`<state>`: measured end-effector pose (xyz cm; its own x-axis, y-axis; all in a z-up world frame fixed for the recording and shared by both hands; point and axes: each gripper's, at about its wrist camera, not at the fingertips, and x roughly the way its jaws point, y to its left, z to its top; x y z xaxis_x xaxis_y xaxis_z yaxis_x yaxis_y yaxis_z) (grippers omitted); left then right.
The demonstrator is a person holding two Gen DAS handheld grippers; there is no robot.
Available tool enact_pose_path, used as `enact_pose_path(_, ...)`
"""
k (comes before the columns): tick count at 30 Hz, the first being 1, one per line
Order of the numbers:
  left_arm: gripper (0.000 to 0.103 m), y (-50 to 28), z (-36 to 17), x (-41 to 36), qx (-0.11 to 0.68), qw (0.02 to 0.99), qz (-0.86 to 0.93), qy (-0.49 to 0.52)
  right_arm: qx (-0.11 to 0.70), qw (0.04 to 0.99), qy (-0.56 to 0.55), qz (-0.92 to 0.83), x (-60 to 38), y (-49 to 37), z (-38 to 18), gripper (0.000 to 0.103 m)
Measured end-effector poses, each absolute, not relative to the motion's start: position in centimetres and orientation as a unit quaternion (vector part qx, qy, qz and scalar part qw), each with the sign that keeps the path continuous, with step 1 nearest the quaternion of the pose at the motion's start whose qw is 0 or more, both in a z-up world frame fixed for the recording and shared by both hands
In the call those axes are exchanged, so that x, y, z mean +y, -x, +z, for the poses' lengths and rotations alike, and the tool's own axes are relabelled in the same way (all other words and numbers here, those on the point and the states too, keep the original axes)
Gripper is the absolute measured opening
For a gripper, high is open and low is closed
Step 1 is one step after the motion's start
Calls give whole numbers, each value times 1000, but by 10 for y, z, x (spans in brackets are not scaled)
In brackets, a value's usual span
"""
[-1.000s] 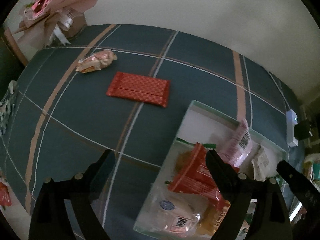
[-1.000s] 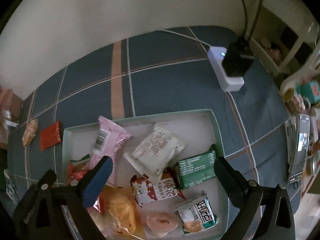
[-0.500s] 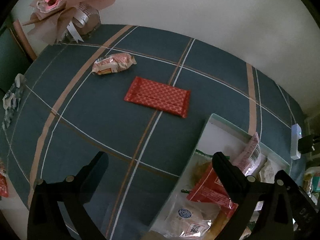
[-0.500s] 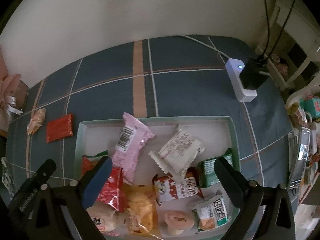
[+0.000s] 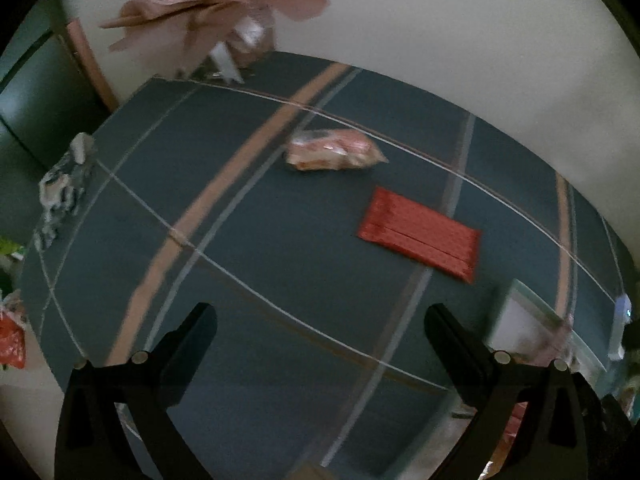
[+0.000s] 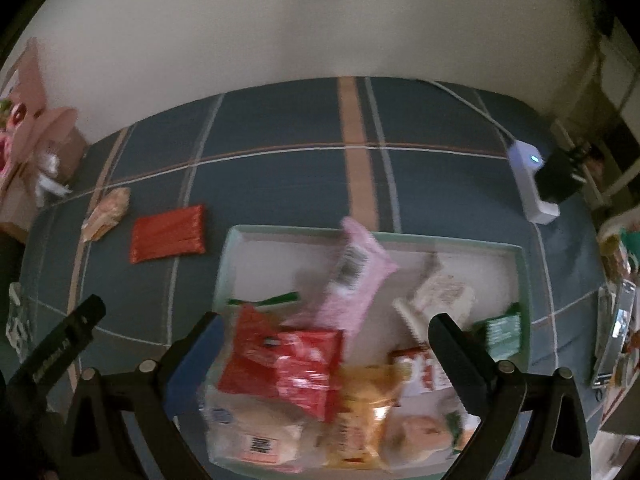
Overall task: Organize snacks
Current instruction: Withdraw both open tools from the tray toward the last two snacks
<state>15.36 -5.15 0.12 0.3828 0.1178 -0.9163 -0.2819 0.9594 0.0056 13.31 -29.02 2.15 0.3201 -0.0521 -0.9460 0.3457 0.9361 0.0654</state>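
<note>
Blurred snack tray [image 6: 524, 276] | right gripper [image 6: 324, 340] hides front packets

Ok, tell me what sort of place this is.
Probably a home living or dining room: a table under a plaid tablecloth against a plain wall, a wrapped flower bouquet at one corner, a plugged-in power strip, and a tray of packaged snacks.

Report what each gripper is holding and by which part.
Nothing is held. Left gripper and right gripper are both open, with nothing between their fingers.
</note>
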Motion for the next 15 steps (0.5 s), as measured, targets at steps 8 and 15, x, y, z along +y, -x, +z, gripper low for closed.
enact_pose_path(8,103,-156,3,-6,539,824,147,94,574,806,-108,-95,-245,-147,20,103)
enact_pose_path(15,103,-159,2,14,539,822,154,99,577,809,-90,-71,-210,-155,19,103)
